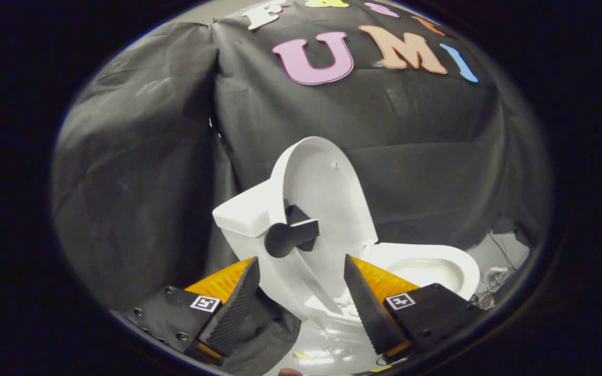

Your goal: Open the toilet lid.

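Observation:
A white toilet (290, 271) stands ahead of my gripper (301, 263), in front of the black cloth wall. Its lid (327, 198) is raised upright and leans back against the tank (243, 211). A black handle piece (290, 235) sticks out from the lid's edge, just beyond the fingertips and slightly left of the gap. The seat and bowl (426, 269) lie uncovered to the right, past the right finger (366, 303). The left finger (235, 308) is well apart from the right one, so the gripper is open with nothing held between them.
Black cloth (139, 172) hangs behind and to the left of the toilet. A glossy pale floor (327, 350) shows below the fingers. Loose wires (494, 282) lie on the floor to the right of the bowl.

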`<state>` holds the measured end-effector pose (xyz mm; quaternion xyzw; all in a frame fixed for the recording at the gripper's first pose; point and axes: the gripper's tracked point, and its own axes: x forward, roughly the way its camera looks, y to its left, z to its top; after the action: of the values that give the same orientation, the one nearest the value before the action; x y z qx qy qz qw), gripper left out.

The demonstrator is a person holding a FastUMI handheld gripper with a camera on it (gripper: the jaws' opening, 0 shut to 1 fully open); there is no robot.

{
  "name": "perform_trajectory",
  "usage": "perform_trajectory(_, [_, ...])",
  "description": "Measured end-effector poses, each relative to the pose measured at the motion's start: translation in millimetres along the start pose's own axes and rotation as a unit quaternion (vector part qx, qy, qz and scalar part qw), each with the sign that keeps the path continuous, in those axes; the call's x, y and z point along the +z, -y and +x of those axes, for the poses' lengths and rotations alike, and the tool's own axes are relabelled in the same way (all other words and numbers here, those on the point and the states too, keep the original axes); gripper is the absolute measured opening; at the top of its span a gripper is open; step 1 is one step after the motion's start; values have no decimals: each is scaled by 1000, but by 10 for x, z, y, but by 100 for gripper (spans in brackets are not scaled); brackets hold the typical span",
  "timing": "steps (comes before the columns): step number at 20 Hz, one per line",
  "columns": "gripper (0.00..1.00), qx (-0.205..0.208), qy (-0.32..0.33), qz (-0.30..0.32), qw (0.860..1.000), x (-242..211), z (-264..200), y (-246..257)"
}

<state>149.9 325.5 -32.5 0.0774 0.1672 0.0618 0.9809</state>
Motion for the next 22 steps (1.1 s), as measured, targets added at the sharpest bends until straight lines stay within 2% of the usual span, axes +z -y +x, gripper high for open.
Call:
perform_trajectory(10, [99,-39,70,-50,995,603,-793,719])
perform_trajectory(12, [99,-57,72,-62,994,565,-894,938])
perform_trajectory(20, [99,-73,63,-90,991,252,-1202,1700])
perform_trajectory(22, [99,-93,69,-85,990,189,-1283,1943])
